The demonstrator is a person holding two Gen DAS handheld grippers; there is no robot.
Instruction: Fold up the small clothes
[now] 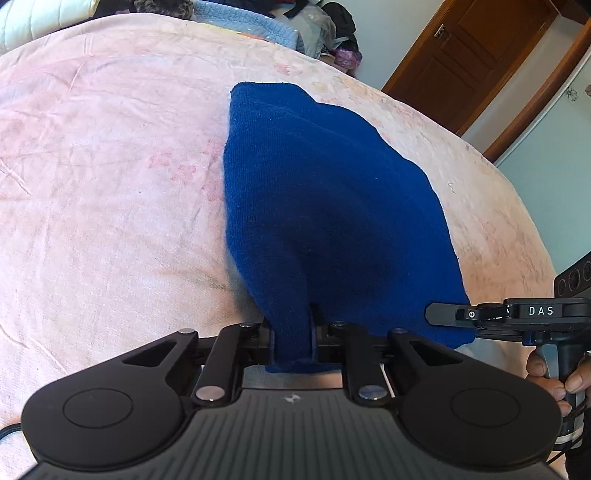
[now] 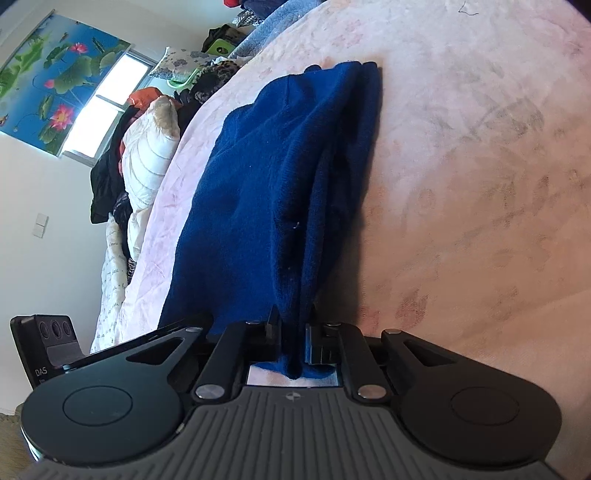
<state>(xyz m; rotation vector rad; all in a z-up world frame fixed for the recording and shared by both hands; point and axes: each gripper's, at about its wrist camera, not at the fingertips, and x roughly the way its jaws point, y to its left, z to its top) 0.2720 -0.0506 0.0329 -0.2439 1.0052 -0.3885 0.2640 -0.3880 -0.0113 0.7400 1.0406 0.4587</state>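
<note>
While the blue knit garment (image 1: 325, 206) is lying spread across the pink bedspread (image 1: 110, 184), we are clamping its near hem at two places, and we are listing what is showing.

Item one: the garment. It is lying in the middle of the bed, its far end reaching toward the bed's far edge and its near hem lifting off the bedspread toward us. In the right wrist view its right side is doubling over itself in a long fold (image 2: 343, 177).

Item two: the left gripper (image 1: 293, 339). Its jaws are standing nearly together, pinching a bunched strip of the garment's near hem, with cloth poking out behind them.

Item three: the right gripper (image 2: 293, 332). It is likewise closing tightly on the garment's hem, at the folded side, a tuft of blue hanging below the jaws. From the left wrist view we are seeing its body (image 1: 517, 314) at the garment's near right corner, with a hand (image 1: 550, 376) wrapping its handle.

Item four: the bed's far edge. A heap of clothes and bedding (image 1: 258, 22) is piling up there, including a white quilted pillow (image 2: 147, 158).

Item five: the room. A brown wooden door (image 1: 469, 55) is standing beyond the bed's far right corner; a lotus-print blind (image 2: 55, 81) is hanging over a bright window (image 2: 107, 107).
</note>
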